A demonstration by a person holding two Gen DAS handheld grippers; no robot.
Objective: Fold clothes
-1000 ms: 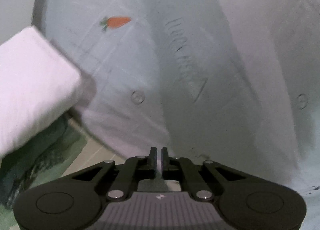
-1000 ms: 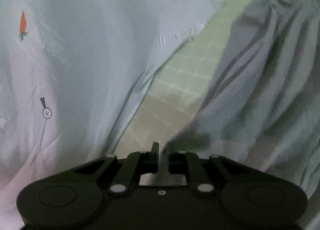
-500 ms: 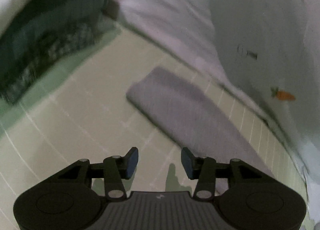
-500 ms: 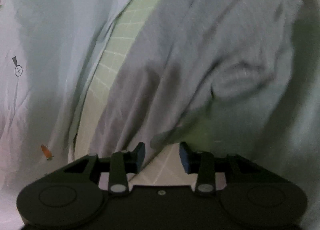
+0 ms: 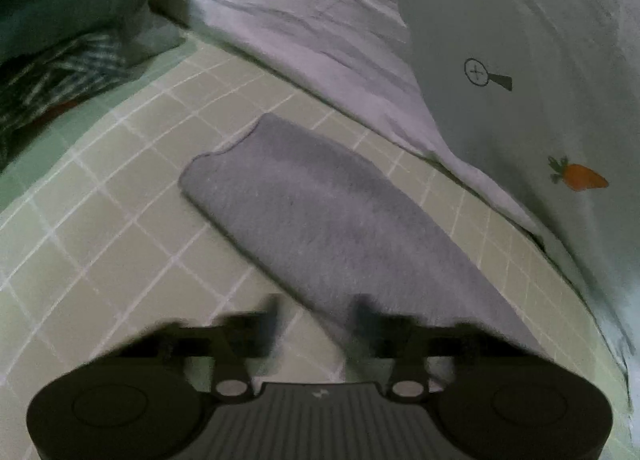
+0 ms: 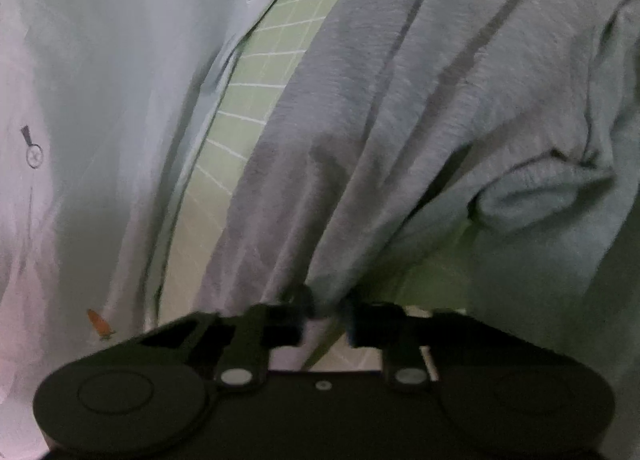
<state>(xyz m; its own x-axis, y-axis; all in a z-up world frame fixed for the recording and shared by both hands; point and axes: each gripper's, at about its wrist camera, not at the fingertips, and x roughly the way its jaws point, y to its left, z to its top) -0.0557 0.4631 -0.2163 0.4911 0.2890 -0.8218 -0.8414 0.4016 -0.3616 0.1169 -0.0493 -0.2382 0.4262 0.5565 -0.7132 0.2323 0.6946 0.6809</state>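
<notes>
A grey garment lies on the green grid mat (image 5: 100, 260). In the left wrist view a flat, narrow part of the grey garment (image 5: 320, 211) runs diagonally up from my left gripper (image 5: 318, 320). That gripper is open and blurred, with its right finger over the fabric's near end. In the right wrist view the grey garment (image 6: 400, 119) is rumpled in long folds. My right gripper (image 6: 328, 304) is open at its lower edge, and the jaws stand fairly close with a fold of the fabric between them.
A white sheet with small carrot prints (image 5: 520, 59) lies bunched along the right of the left wrist view, and the white sheet (image 6: 100, 99) fills the left of the right wrist view. A dark pile of clothes (image 5: 68, 39) sits at the upper left.
One second ago both grippers were shut on thin fabric. Both have since opened and swung down to the grey garment. The right jaws now stand closer together than half a second ago.
</notes>
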